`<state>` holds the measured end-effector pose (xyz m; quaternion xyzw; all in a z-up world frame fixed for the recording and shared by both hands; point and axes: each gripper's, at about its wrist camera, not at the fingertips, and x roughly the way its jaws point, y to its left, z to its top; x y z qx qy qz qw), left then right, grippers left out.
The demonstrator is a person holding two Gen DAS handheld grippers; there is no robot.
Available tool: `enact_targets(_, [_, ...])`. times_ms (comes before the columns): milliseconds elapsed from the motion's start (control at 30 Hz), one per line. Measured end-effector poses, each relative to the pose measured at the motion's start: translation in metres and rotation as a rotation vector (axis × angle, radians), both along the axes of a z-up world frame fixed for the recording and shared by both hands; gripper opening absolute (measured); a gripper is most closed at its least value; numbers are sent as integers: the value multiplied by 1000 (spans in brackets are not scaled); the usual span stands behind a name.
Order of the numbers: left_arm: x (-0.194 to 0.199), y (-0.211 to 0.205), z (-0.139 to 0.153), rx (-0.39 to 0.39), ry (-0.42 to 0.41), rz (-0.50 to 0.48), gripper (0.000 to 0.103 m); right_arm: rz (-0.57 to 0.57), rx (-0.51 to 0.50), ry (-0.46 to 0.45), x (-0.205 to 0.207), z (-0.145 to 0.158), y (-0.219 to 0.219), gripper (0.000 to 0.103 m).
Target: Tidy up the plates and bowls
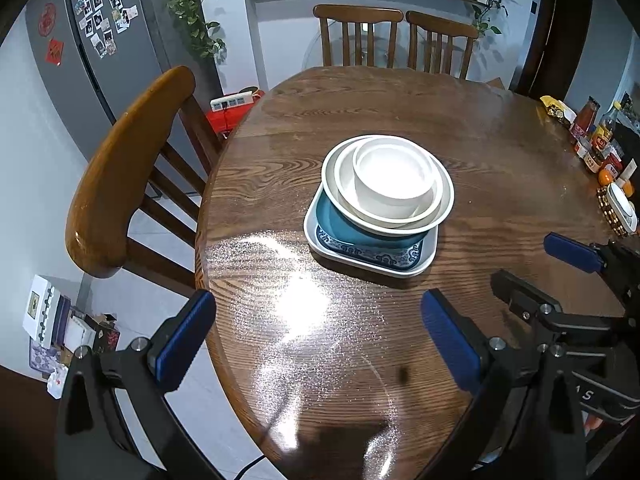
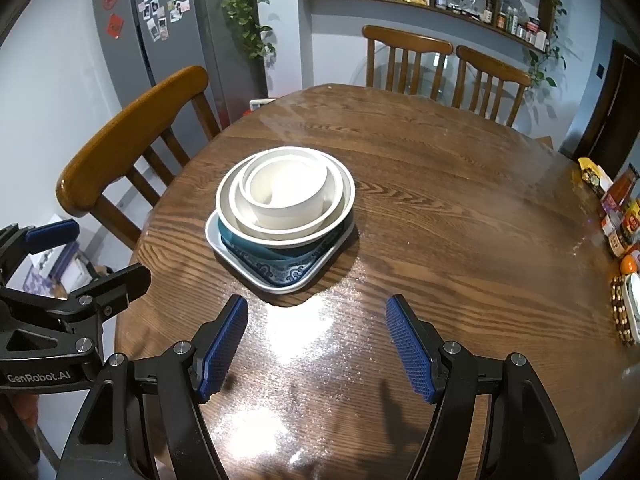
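We see the dishes gathered in one stack near the middle of the round wooden table (image 1: 400, 96). At the bottom lies a white square tray (image 1: 428, 258) with rounded corners. In it sits a blue patterned plate (image 1: 376, 254), of which we see only the near edge and its wave-like border; the rest is covered. Above that a teal-blue dish (image 1: 340, 222) shows only as a crescent, so we cannot tell its full shape. On top rest three nested white pieces: a wide shallow bowl (image 1: 328, 178), a smaller one (image 1: 346, 182) inside it, and a straight-walled small bowl (image 1: 394, 178) innermost. The round pieces sit off-centre, overhanging the tray's far side.

Nearer us, the left gripper (image 1: 318, 332) hangs over the table's near edge with its blue pads wide apart and nothing between them. The right gripper (image 2: 316, 346) is likewise spread and empty, short of the stack. Each camera catches part of the other tool at its edge.

Wooden chairs (image 1: 120, 168) ring the table. Jars and bottles (image 1: 600, 140) crowd its right rim, cut off by the frame, labels unreadable. A grey fridge (image 2: 132, 52) stands behind.
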<state>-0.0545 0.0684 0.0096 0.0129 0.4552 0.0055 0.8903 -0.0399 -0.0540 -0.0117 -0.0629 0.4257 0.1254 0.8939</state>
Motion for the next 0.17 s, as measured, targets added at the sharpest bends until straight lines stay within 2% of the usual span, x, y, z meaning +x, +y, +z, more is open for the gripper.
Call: enact_targets(167, [2,1,-1,1,7,3,102,-1,1,3,0,-1,0,72])
